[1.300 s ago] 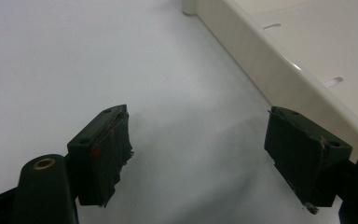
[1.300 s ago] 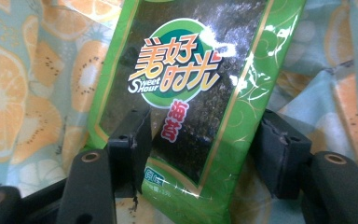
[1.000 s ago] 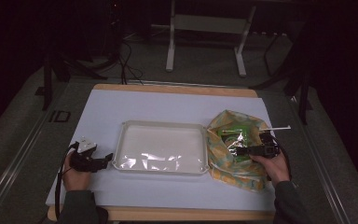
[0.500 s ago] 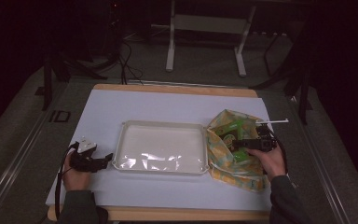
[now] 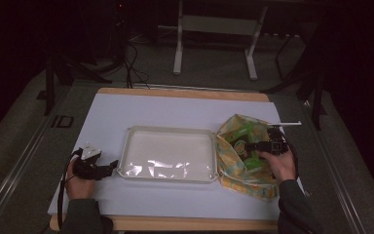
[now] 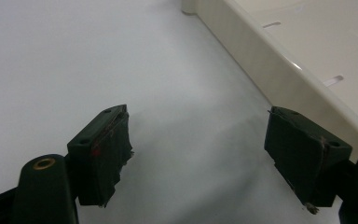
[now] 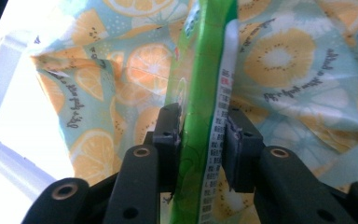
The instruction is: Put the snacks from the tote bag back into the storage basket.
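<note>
A cloth bag point(image 5: 246, 163) printed with orange slices lies open at the right of the white tray point(image 5: 168, 132). My right gripper point(image 5: 252, 146) reaches into it. In the right gripper view its jaws have just been closing, and its pads point(image 7: 171, 136) now press both sides of a flat green packet point(image 7: 205, 100) standing on edge against the bag's cloth point(image 7: 303, 70). My left gripper point(image 5: 108, 168) rests on the white sheet just left of the tray. Its jaws stand wide open, with nothing between the pads point(image 6: 105, 144), and the tray's wall point(image 6: 265, 70) runs beside them.
The white sheet point(image 5: 126, 109) covers a wooden table point(image 5: 185, 92) whose far edge shows. A thin white stick point(image 5: 287, 123) lies beyond the bag. Dark floor, cables and table legs point(image 5: 177, 48) lie behind. The tray's inside is bare and glossy.
The right gripper's jaws have come together on the green packet, and the hand has lifted slightly inside the bag. The left hand has stayed put.
</note>
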Motion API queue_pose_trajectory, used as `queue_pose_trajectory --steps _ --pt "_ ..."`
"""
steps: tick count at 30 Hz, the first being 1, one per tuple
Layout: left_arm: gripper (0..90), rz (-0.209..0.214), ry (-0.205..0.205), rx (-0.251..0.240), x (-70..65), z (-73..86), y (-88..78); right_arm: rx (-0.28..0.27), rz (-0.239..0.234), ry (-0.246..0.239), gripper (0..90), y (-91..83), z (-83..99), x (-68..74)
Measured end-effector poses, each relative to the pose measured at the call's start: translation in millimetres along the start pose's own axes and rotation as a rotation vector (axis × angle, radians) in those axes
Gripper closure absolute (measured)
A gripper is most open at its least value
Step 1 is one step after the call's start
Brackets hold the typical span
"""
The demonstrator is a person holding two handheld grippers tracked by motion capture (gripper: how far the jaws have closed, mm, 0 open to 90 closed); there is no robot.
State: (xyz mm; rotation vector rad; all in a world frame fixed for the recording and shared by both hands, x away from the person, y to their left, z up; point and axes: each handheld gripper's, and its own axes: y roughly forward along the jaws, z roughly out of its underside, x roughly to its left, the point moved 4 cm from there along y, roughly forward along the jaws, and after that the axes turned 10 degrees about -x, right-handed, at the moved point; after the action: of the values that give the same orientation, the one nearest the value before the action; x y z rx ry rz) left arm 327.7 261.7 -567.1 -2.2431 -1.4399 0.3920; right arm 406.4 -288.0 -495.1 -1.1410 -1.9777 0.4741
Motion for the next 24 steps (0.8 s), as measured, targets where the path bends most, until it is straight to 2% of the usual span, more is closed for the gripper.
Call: queue_pose_trajectory --steps 18,24 --pt "22.7 -0.002 0.000 -0.002 0.0 -0.1 -0.3 -0.074 0.031 -0.030 72.5 -32.8 -7.7 2.8" --pt "22.7 -0.002 0.001 -0.004 -0.2 -0.1 -0.4 -0.082 0.042 -0.033 72.6 -40.7 -8.9 1.3"
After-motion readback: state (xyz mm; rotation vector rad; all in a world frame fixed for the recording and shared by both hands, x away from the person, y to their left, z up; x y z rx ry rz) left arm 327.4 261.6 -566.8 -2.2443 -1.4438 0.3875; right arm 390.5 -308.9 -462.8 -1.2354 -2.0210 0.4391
